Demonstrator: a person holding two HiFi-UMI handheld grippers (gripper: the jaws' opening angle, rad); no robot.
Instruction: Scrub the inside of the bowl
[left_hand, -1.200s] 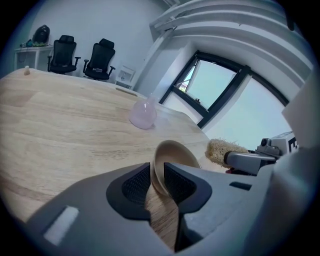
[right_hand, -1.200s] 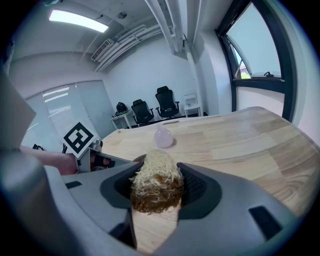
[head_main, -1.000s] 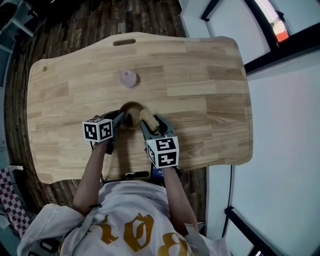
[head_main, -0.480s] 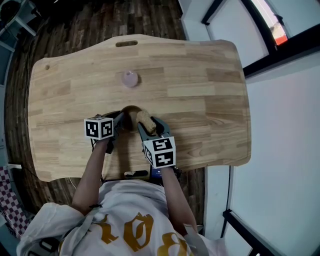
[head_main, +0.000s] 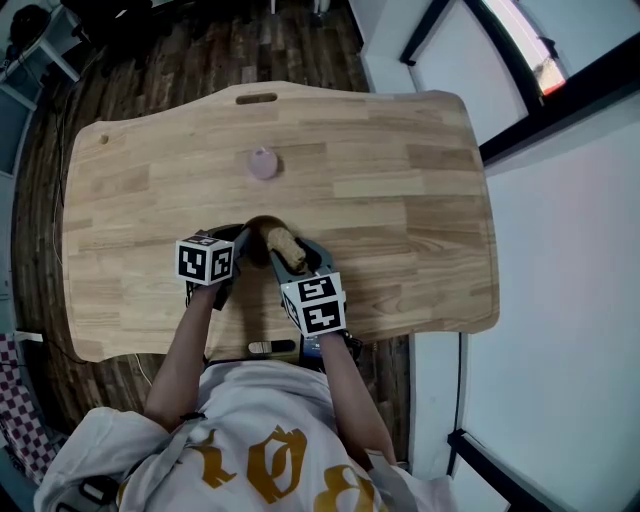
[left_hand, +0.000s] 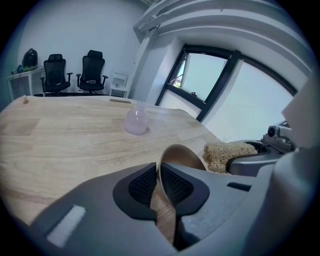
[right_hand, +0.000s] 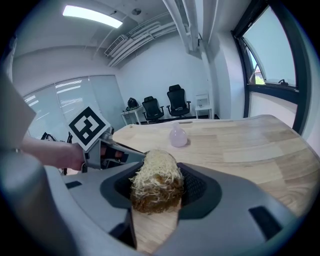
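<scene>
A small brown bowl (head_main: 258, 236) sits near the front of the wooden table (head_main: 400, 200), tilted with its opening toward the right. My left gripper (head_main: 240, 243) is shut on the bowl's rim (left_hand: 172, 152). My right gripper (head_main: 287, 252) is shut on a tan fibrous scrubber (right_hand: 156, 181). In the head view the scrubber (head_main: 281, 245) lies at the bowl's right edge, over its opening. From the left gripper view, the scrubber (left_hand: 226, 154) is just right of the bowl.
A small pink bottle-like object (head_main: 262, 163) stands on the table beyond the bowl. The table's front edge is right under my arms. Office chairs (left_hand: 80, 72) stand past the far end.
The right gripper has carried the scrubber left, from beside the bowl's right rim to over its opening. The left gripper keeps its hold on the bowl.
</scene>
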